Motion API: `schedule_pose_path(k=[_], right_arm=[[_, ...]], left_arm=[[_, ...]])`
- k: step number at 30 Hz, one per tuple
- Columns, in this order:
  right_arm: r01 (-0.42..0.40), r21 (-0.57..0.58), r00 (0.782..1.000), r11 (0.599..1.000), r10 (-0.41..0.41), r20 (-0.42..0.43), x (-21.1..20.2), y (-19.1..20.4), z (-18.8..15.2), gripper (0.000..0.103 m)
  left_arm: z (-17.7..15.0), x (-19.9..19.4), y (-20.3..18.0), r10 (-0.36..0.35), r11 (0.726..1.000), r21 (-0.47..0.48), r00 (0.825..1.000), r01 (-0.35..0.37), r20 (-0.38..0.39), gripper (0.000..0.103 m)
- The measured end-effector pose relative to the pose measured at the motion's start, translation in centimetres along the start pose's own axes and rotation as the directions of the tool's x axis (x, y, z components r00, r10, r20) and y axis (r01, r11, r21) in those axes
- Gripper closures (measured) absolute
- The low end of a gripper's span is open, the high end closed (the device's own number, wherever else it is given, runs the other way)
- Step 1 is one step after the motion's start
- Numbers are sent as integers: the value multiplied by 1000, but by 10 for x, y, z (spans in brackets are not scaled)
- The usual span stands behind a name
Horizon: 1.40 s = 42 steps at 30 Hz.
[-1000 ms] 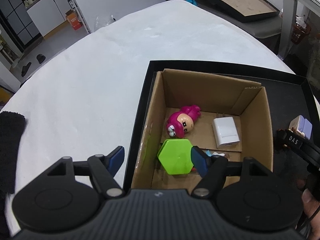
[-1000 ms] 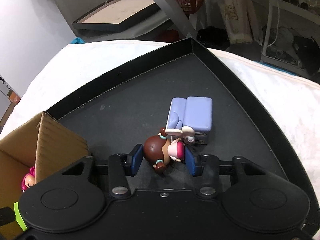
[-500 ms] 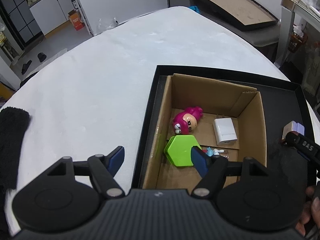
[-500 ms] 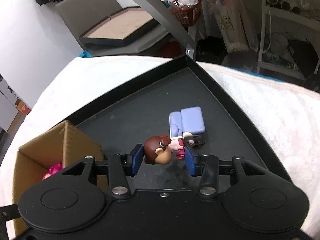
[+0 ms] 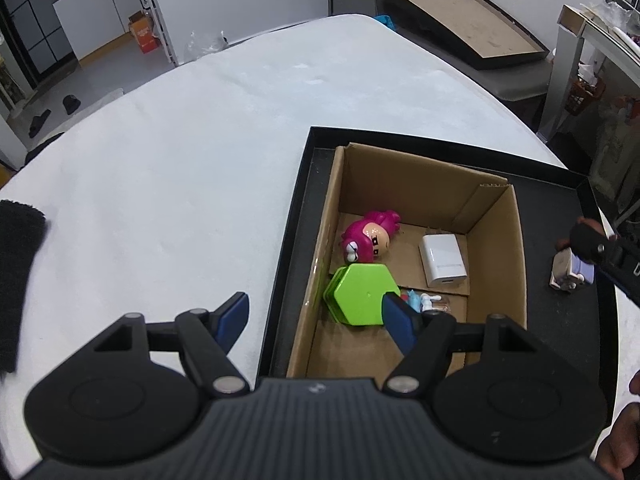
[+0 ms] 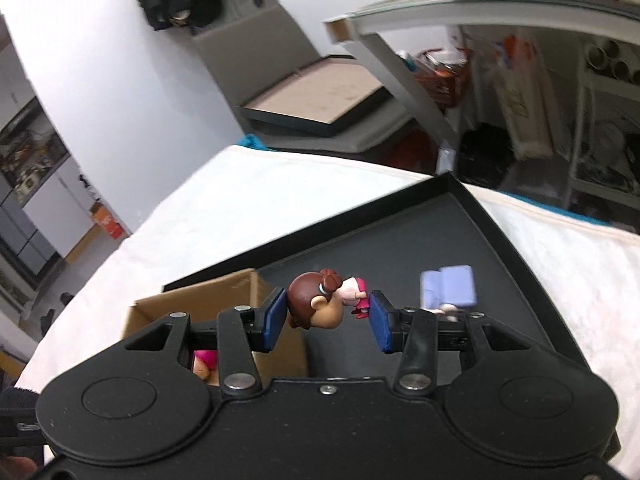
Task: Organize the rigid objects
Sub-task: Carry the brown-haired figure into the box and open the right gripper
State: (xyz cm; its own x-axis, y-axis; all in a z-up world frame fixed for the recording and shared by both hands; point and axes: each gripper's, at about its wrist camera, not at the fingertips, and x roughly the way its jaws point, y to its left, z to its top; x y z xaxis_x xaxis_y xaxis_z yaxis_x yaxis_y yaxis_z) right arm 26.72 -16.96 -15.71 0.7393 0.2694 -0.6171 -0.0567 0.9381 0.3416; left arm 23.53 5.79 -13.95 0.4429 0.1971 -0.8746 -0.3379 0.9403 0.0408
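Observation:
My right gripper (image 6: 328, 322) is shut on a brown-haired doll figure (image 6: 320, 304) and holds it in the air above the black tray (image 6: 420, 240), near the cardboard box (image 6: 240, 292). A lilac toy sofa (image 6: 452, 290) stays on the tray; it also shows in the left wrist view (image 5: 572, 270). My left gripper (image 5: 314, 320) is open and empty, hovering over the box's near left wall. The cardboard box (image 5: 500, 264) holds a pink figure (image 5: 368, 240), a green hexagonal case (image 5: 360, 298), a white charger (image 5: 442, 260) and a small blue-and-white item (image 5: 424, 302).
The black tray (image 5: 296, 216) lies on a white-covered table (image 5: 180, 180). A black cloth (image 5: 18, 272) lies at the table's left edge. A second tray (image 5: 464, 24) leans on a bench beyond the table. A metal shelf (image 6: 480, 12) stands at the right.
My right gripper has lifted the doll figure off the tray, away from the lilac sofa and toward the box. My left gripper has pulled back and up a little, staying open.

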Motion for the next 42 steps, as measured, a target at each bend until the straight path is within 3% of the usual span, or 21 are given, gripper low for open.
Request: schedule_pose_path(k=[7,16,19,29,42], right_arm=[[-93,-74,996,993,94,3,-2,25,-1,59],[-151,-152,988,977,148,-32,7,51,-11,59],[-152,-167,988,974,147,-39,10,57,-14,59],[-173,-233,984,957,159,-77,23,84,-28,59],[-155,-284,986,946,128,-109,40,109,-42,54]], left_arm=[[-3,14,12,-29,999,-18,1000,29,-11,31],[-5,30,21,-95,995,-35,995,94,-18,35],[-6,35,22,-110,994,-31,994,109,-14,41],[-13,52,37,-170,985,-48,984,167,-53,81],[-15,51,40,-215,976,-38,975,213,-53,88]])
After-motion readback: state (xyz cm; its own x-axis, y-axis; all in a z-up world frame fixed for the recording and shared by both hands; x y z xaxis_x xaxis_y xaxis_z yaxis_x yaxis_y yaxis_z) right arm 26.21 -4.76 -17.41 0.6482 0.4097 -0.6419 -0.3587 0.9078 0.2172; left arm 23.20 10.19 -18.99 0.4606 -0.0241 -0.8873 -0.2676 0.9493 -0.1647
